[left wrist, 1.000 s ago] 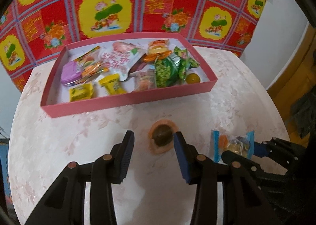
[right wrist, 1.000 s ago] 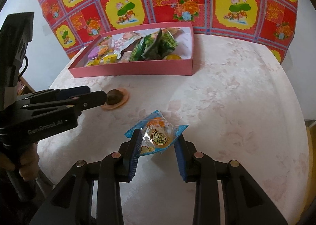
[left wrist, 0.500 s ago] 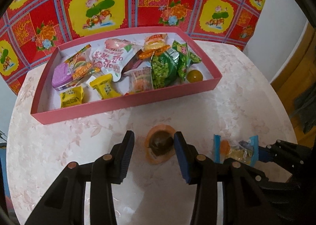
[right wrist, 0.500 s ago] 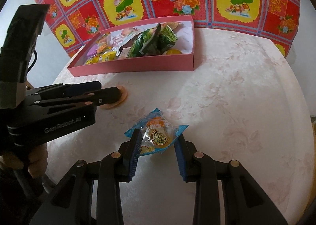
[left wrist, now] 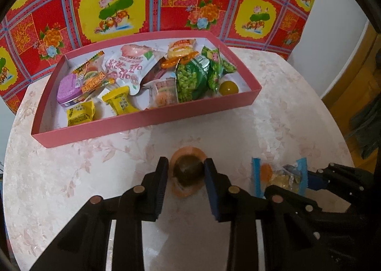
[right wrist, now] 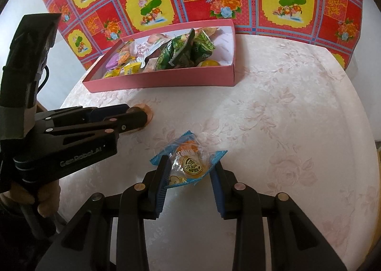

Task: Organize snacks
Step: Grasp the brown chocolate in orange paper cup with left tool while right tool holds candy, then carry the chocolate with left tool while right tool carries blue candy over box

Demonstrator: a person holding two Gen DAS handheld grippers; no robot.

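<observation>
Table: your round table [left wrist: 273, 128] carries a pale floral cover; a red and yellow flowered cloth [left wrist: 133, 9] hangs behind it.
Box: the pink box [left wrist: 147, 121] sits at the far side of the table, packed with snacks: green pea bags [left wrist: 190, 78], a white and pink pouch [left wrist: 128, 66], 2 yellow sweets [left wrist: 119, 102], a purple tin [left wrist: 67, 87] and a yellow-green ball [left wrist: 228, 87].
Left gripper: your left gripper [left wrist: 185, 171] has just been closing its jaws, with the brown round snack between them; the right pad looks pressed to its side, and whether the left pad touches it you cannot tell from here.
Right gripper: your right gripper [right wrist: 190, 171] is clamped on the blue-edged packet, both pads against its sides.
Blue-edged packet: the blue-edged packet [right wrist: 188, 164] lies near the table's front, well apart from the box.
Brown round snack: the brown round snack [left wrist: 188, 171] rests on its orange wrapper [left wrist: 188, 152] on the table, in front of the box.
</observation>
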